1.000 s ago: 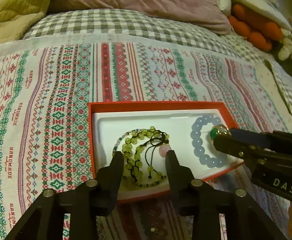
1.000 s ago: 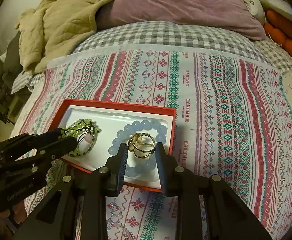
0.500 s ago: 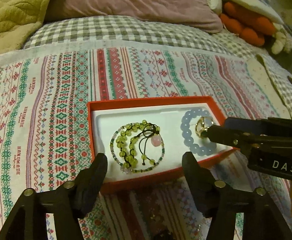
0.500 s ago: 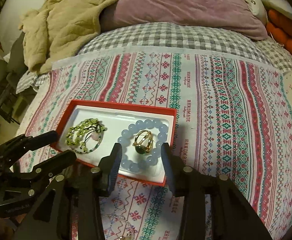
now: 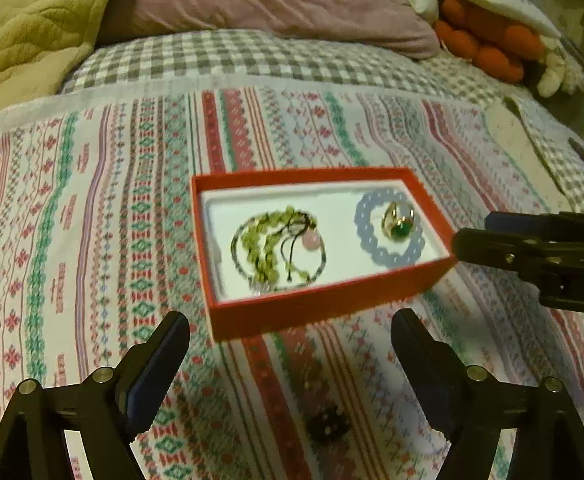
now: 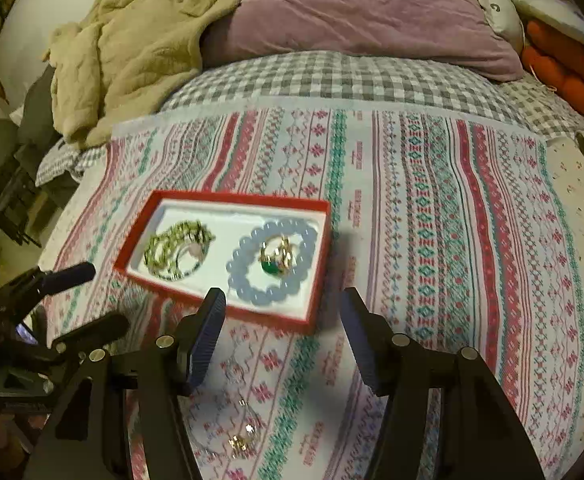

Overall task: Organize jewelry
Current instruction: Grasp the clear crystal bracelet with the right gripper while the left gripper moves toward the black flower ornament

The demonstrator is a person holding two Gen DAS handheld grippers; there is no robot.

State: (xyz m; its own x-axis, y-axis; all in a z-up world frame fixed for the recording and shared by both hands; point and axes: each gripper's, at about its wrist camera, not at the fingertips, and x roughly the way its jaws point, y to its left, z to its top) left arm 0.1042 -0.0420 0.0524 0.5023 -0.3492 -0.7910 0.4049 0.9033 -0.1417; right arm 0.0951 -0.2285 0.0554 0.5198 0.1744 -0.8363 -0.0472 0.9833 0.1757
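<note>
A red box (image 5: 316,304) (image 6: 275,316) with a white lining lies on the patterned cloth. In it are a green bead bracelet with a pink bead (image 5: 275,244) (image 6: 175,248), a pale blue bead bracelet (image 5: 388,256) (image 6: 251,292), and a gold ring with a green stone (image 5: 398,224) (image 6: 277,258) inside the blue one. My left gripper (image 5: 289,344) is open and empty, just in front of the box. My right gripper (image 6: 283,328) is open and empty at the box's near right corner. A dark beaded piece (image 5: 328,424) and a thin chain with gold bits (image 6: 239,440) lie on the cloth near me.
The striped embroidered cloth (image 6: 432,240) covers a checked bed sheet (image 5: 251,56). A purple pillow (image 6: 356,12), an olive blanket (image 6: 131,48) and an orange plush toy (image 5: 488,44) lie at the back. A chair (image 6: 3,184) stands left of the bed.
The right gripper let go of the gold ring inside the blue bracelet, opened and pulled back. The left gripper opened wide and drew back from the green bracelet.
</note>
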